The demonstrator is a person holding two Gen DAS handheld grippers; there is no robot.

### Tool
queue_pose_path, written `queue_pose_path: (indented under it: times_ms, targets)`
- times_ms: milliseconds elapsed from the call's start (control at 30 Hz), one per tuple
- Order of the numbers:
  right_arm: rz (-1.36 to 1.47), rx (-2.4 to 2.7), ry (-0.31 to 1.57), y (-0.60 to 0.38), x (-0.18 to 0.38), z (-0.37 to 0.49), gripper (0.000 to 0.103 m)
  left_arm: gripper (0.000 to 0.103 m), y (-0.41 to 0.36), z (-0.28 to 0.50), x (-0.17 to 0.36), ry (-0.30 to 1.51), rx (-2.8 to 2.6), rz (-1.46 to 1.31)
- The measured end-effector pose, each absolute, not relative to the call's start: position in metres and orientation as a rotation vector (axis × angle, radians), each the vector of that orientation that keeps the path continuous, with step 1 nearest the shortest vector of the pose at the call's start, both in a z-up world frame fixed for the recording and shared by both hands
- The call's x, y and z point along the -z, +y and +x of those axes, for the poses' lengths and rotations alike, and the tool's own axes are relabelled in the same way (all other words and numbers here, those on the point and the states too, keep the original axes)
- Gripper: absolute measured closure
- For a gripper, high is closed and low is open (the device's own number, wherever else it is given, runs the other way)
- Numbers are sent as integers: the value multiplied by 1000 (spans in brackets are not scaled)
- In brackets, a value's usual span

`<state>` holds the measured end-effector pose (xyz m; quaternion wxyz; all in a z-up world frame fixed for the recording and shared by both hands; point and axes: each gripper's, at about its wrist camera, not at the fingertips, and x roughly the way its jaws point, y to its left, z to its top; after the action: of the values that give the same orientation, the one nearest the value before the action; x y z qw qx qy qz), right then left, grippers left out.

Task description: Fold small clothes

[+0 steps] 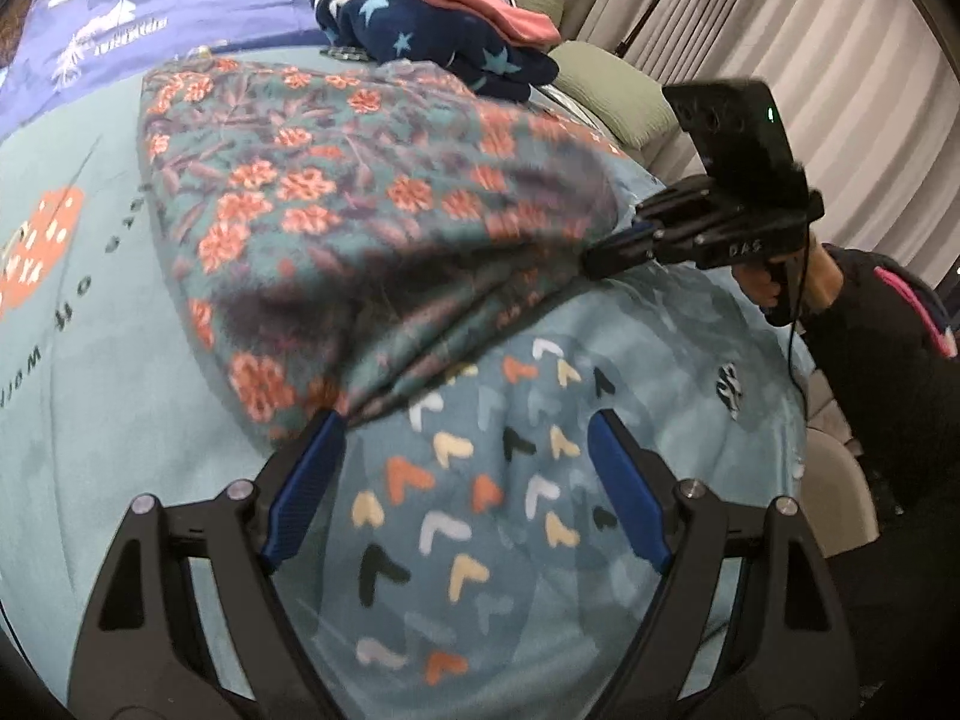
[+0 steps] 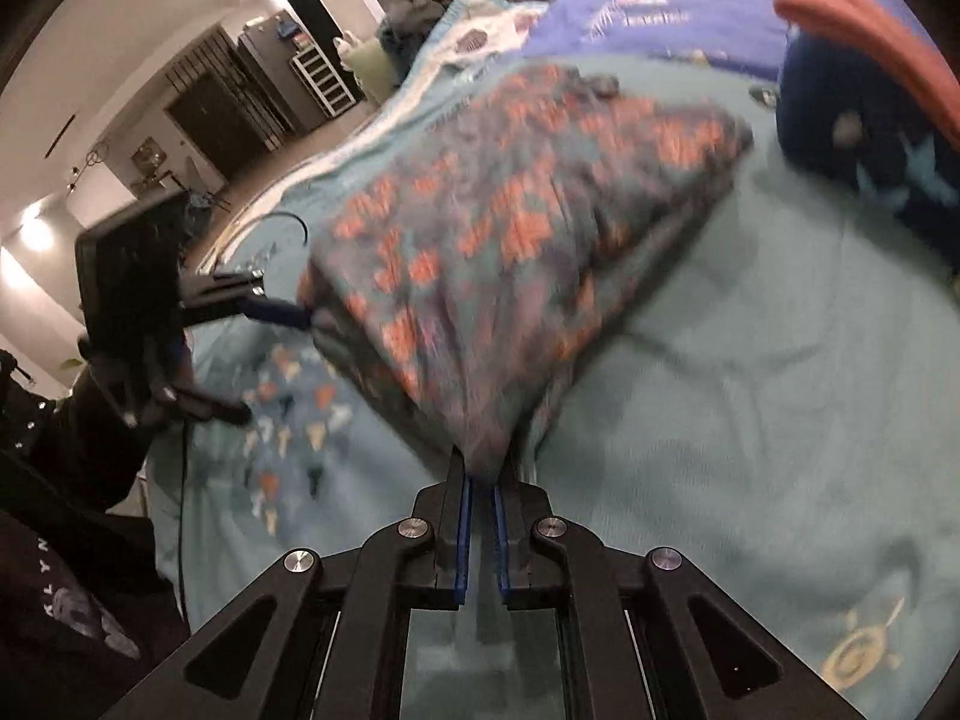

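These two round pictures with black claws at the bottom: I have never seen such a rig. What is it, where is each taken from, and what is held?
A person holds a two-finger gripper in each hand, with a wide-angle camera on each looking along its fingers. One picture is from the left gripper, whose jaws stand open. The other is from the right gripper, shut on a corner of the floral garment. It lies on a teal bedspread. Behind it sits a pile: a navy star-print garment with a pink garment on top.
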<state>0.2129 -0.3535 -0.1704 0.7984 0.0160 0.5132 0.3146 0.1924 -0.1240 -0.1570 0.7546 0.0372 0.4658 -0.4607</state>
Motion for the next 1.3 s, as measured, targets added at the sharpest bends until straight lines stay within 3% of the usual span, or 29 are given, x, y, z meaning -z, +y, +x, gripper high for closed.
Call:
queue_pose_path:
  times_ms: [133,233,300,367,467,667,833,1100,1300]
  targets:
    - [-28,-637,1106,-357,161,200,99,20,-113,194,136,977,1023,9]
    - [25,-616,989,-363,128,192,93,20,-119,197,122,921,1053,-20]
    - [30,-676,893,-351,107,182,87,20,-128,199,122,920,1068,-18]
    - [-65,-723,838,-323,94,170,74,20,-143,201,128,929,1083,6]
    - [-260,-664,879,-287,105,172,74,20,-158,206,137,932,1078,34]
    - [-389,-656,893,-262,131,192,74,19,-172,224,156,989,1099,21]
    - [-212,-625,1006,-286,155,240,77,19,-168,218,161,1004,1147,43]
    - [-82,-594,1109,-306,175,216,75,19,-147,216,164,1090,1226,-106]
    - [-351,-450,884,-280,142,173,74,19,-128,203,144,999,1138,-134]
